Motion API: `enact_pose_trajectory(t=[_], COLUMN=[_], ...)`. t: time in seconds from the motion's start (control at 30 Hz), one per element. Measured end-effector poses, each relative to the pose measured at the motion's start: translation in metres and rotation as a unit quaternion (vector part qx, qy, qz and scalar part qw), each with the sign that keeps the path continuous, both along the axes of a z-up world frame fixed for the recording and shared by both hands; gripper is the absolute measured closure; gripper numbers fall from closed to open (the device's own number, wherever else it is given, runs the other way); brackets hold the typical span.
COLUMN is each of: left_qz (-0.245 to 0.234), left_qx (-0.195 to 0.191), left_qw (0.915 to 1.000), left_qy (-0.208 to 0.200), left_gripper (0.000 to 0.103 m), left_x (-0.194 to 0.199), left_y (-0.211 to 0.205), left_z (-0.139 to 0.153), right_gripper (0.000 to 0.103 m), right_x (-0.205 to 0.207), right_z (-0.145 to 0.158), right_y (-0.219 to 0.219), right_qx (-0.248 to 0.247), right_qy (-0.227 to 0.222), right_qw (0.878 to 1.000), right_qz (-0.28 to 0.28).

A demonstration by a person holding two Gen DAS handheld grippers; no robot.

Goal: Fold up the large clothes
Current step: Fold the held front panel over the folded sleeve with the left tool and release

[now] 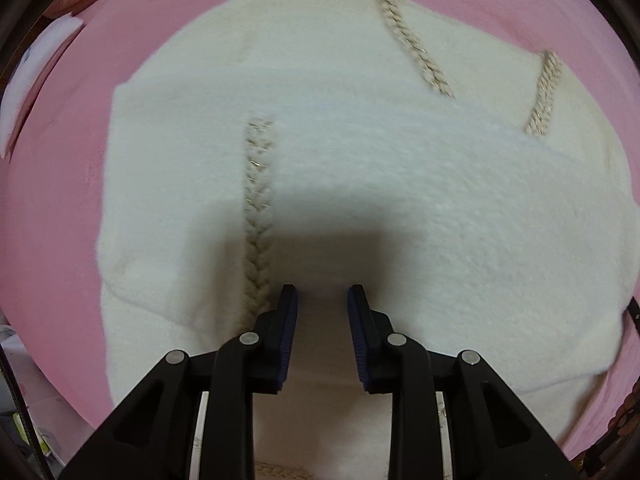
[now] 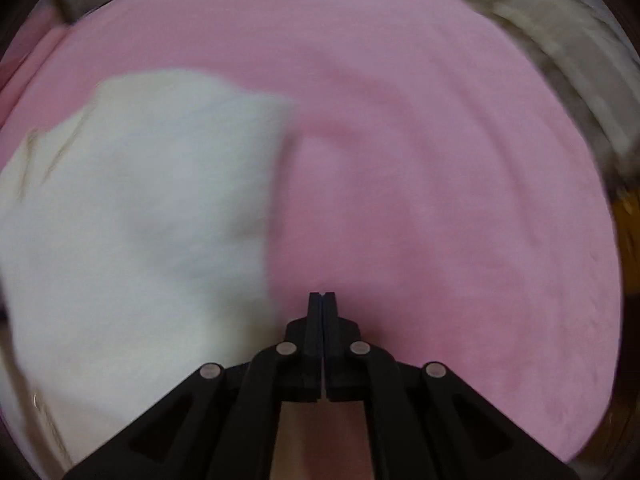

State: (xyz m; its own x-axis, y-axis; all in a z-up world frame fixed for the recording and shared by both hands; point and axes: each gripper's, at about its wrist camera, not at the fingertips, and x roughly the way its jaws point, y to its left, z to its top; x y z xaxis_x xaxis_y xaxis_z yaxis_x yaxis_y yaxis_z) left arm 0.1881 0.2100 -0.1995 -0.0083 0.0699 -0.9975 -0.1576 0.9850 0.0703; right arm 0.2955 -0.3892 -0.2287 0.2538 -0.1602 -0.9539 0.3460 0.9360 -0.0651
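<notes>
bare pink sheet (image 2: 440,160) right of folded white sweater (image 2: 132,220); grey bundle (image 2: 560,52) crowds far-right edge.

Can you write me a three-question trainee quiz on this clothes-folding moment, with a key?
1. True or false: the right gripper has its jaws closed with nothing between them.
2. What colour is the sheet under the sweater? A) blue B) pink C) grey
3. Fill in: the left gripper points down over the white sweater, right beside a long ____ strip in the knit.

Key: 1 true; 2 B; 3 braided.
</notes>
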Motion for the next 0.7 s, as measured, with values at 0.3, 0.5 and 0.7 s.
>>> enact_pose_trajectory(t=[0.3,0.5,0.7], left_qz=[-0.032,-0.012,0.021], left_qx=[-0.128,-0.122,-0.045], left_qw=[0.9908,0.9923,0.9968], left_qy=[-0.027,-0.016,-0.063], left_gripper=[0.079,0.078,0.082], left_x=[0.020,0.026,0.031], left_y=[-0.027,-0.050,-0.037], left_z=[0.011,-0.004,0.007], right_gripper=[0.103,0.103,0.103], right_x=[0.032,0.049,0.050], right_z=[0.005,-0.028,-0.028], right_y=[0.101,0.184,0.127], right_qx=[0.230,0.304,0.284], right_qy=[-0.068,-0.034,-0.064], right_qw=[0.958,0.933,0.945], right_qz=[0.157,0.191,0.151])
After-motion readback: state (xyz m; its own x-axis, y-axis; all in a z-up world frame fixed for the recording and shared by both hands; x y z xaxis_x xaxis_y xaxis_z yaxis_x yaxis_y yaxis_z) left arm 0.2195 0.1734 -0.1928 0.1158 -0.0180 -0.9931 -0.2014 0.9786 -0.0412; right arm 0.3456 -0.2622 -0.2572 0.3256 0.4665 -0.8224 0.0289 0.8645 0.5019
